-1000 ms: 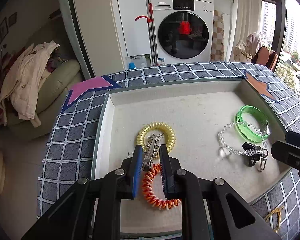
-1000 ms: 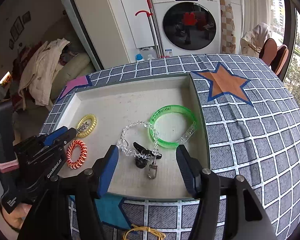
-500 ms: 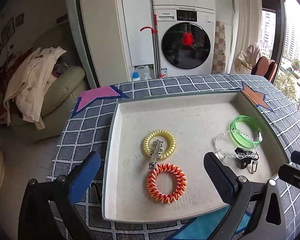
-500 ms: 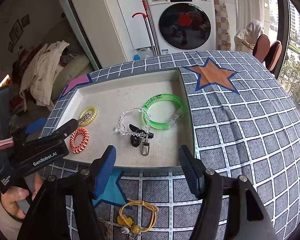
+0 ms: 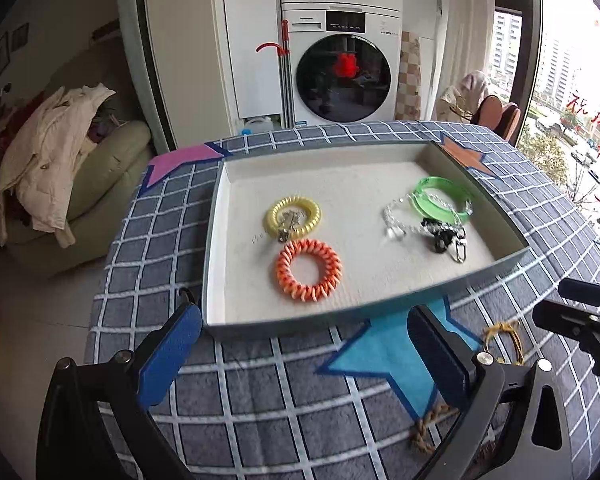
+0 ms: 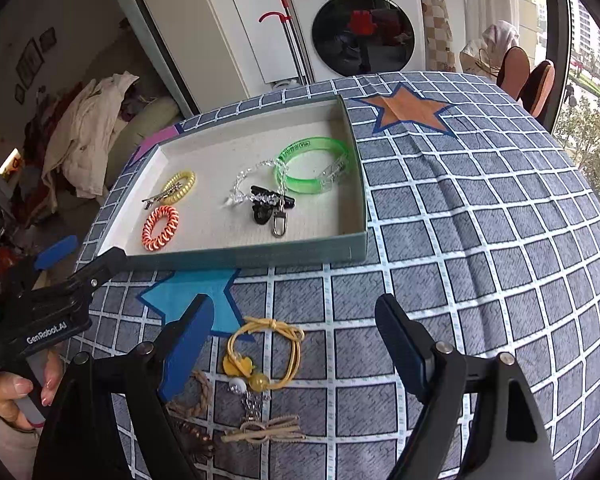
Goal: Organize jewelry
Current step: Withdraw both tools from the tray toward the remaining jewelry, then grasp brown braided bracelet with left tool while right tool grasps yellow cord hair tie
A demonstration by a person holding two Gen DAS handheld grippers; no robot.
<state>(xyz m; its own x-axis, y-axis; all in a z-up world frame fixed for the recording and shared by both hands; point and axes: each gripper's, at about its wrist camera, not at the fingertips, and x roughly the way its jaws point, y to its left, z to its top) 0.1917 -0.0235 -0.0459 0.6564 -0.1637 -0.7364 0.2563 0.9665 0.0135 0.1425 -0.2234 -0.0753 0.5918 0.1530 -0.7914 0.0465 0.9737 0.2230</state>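
Observation:
A shallow tray (image 5: 340, 316) (image 6: 260, 258) holds a yellow coil band (image 5: 293, 217) with a metal hair clip (image 5: 286, 226) across it, an orange coil band (image 5: 309, 269), a green bangle (image 5: 442, 204), a clear bead bracelet (image 5: 400, 220) and a black clip (image 5: 444, 238). My left gripper (image 5: 304, 356) is open and empty, in front of the tray. My right gripper (image 6: 296, 344) is open and empty above a yellow cord hair tie (image 6: 266, 350) on the cloth. A brown braided band (image 6: 202, 394) and a beige bow piece (image 6: 266, 432) lie near it.
The table carries a grey checked cloth with a blue star (image 6: 192, 292), an orange star (image 6: 410, 110) and a pink star (image 5: 180, 160). A washing machine (image 5: 342, 68) and a sofa with clothes (image 5: 60, 160) stand beyond the table edge.
My left gripper let go of the metal hair clip on the yellow coil band, opened wide and drew back out of the tray. My right gripper also drew back to the loose pieces on the cloth.

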